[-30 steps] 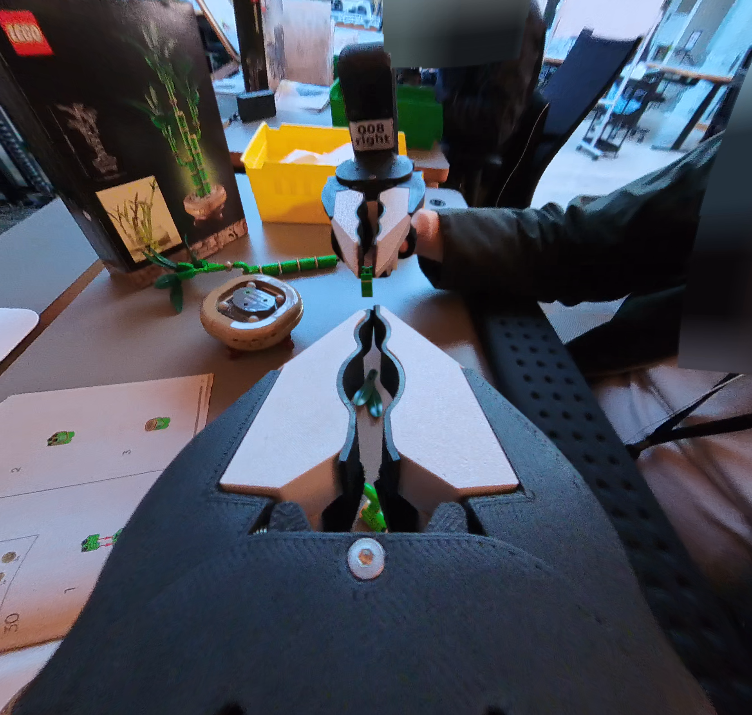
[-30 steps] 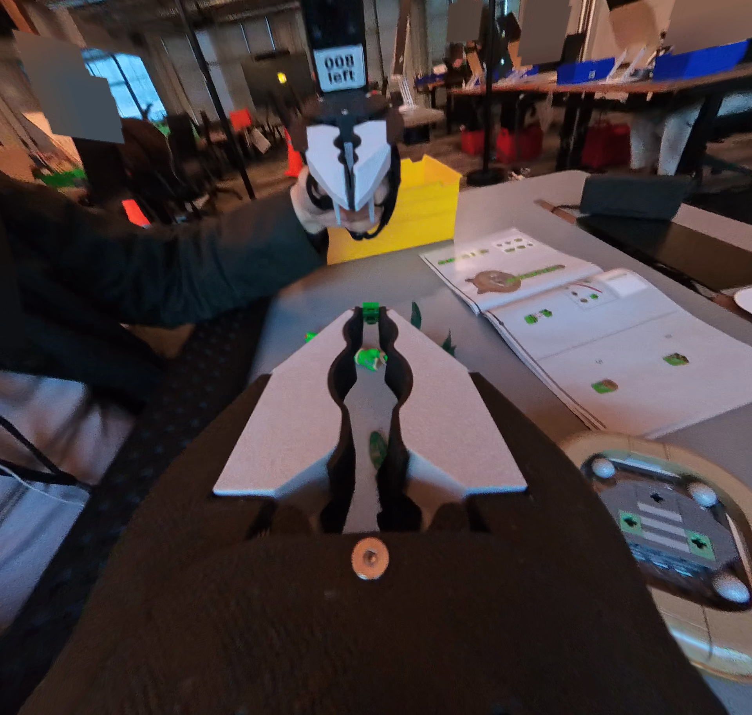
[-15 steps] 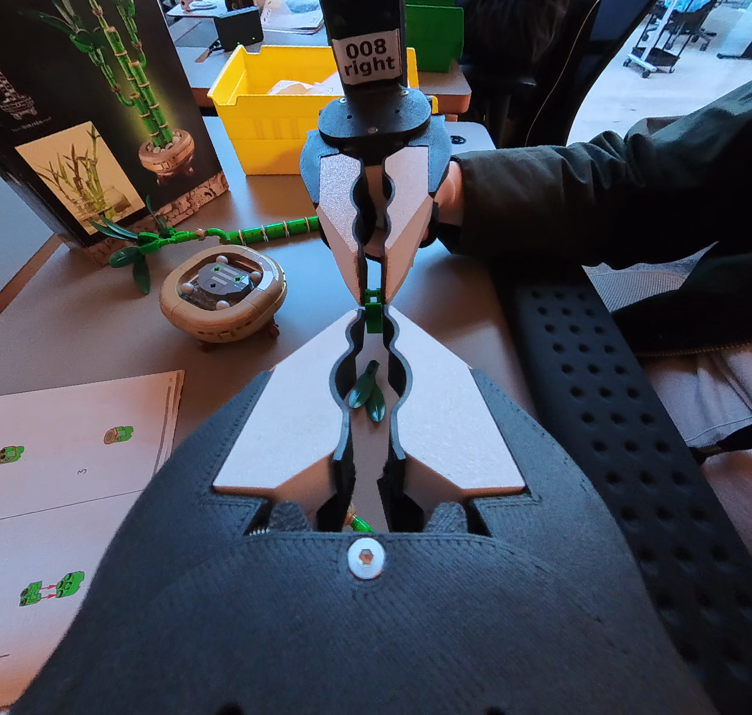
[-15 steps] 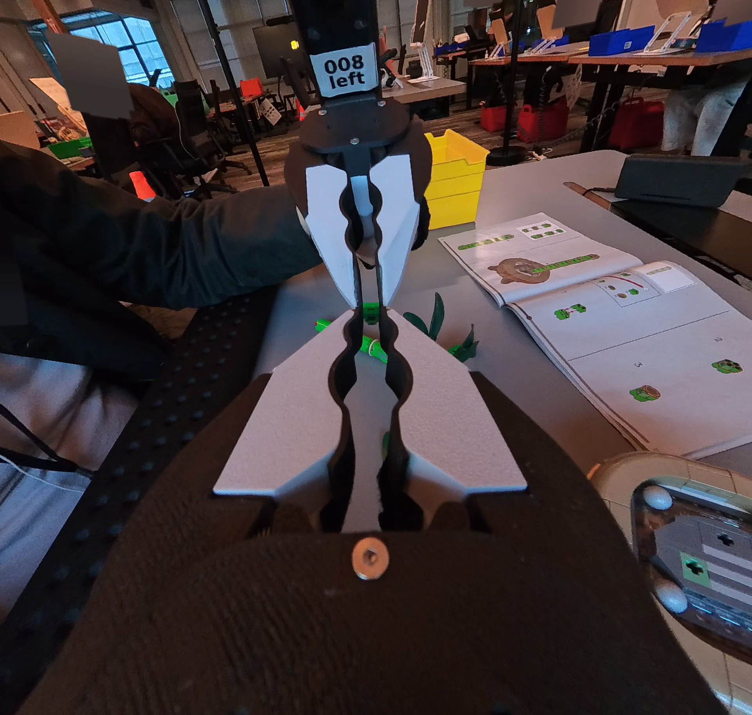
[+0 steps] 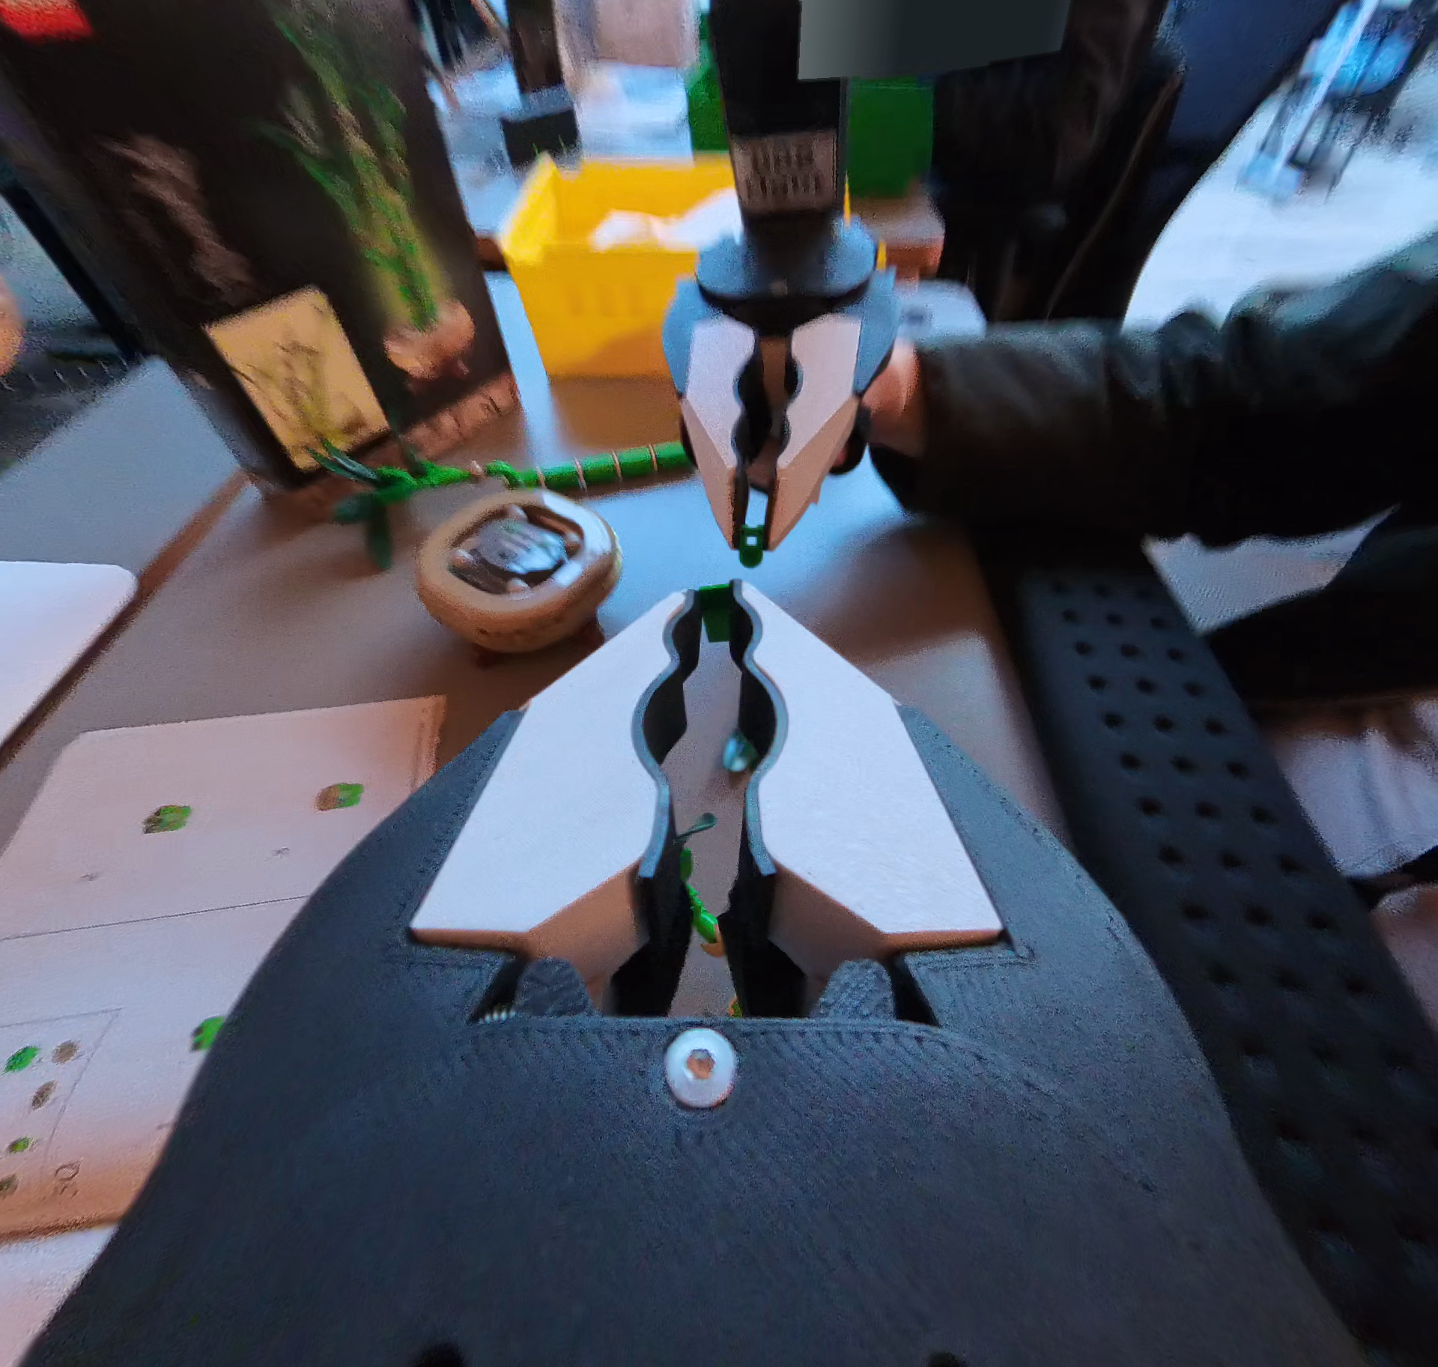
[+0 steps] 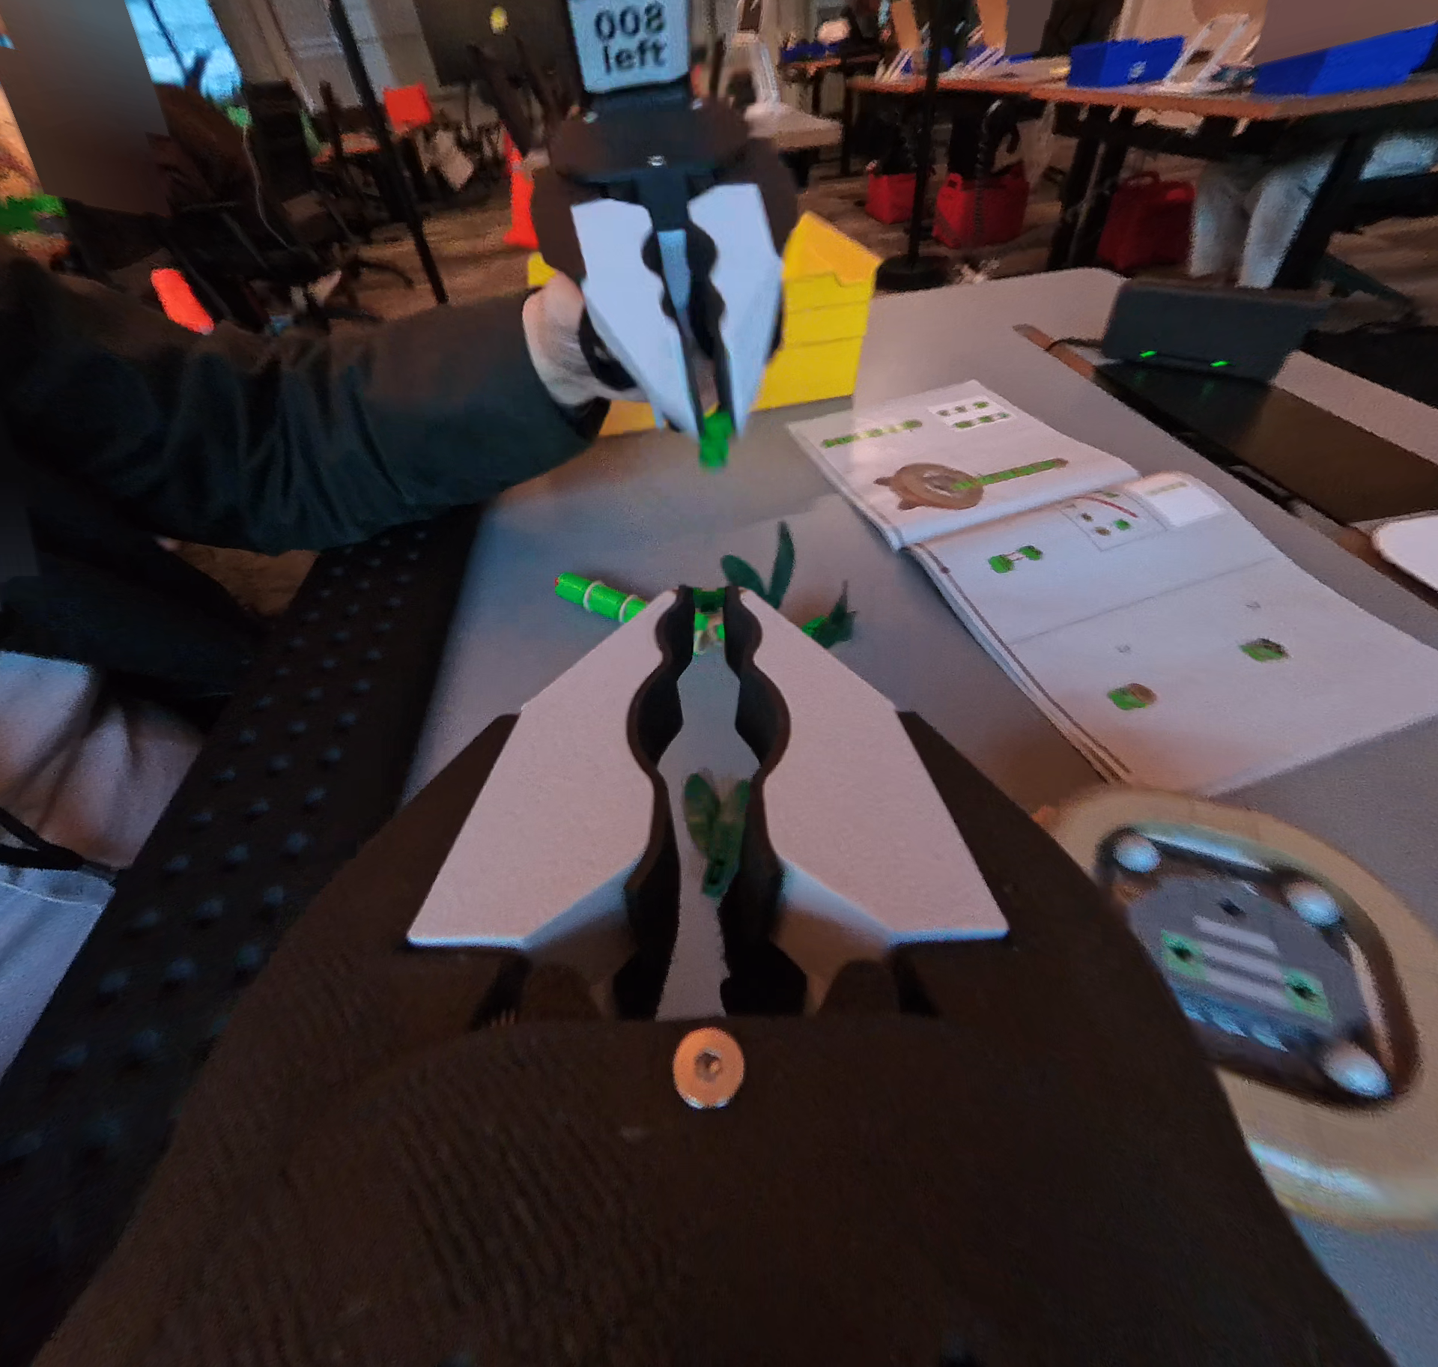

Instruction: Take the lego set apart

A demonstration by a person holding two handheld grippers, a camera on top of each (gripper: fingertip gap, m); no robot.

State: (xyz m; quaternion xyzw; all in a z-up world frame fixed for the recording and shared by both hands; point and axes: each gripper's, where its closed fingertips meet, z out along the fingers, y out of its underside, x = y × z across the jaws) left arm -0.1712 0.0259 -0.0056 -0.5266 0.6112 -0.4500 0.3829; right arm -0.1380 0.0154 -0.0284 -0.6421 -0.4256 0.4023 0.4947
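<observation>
Lego pieces are hanging above the desk (image 6: 622, 505), apart; left tongs (image 5: 717, 596) are pinching a green brick (image 5: 716, 614); right tongs (image 6: 706, 595) are pinching a green stub (image 5: 750, 537); pot (image 5: 517, 567) is sitting nearby.

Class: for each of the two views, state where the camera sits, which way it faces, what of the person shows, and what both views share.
Left wrist view: on the left gripper, looking along its fingers at the right gripper; a sleeve shows.
Right wrist view: on the right gripper, facing the left gripper; a sleeve shows.
Shared: each gripper pinching a green piece, the tan base, booklet, yellow bin.
</observation>
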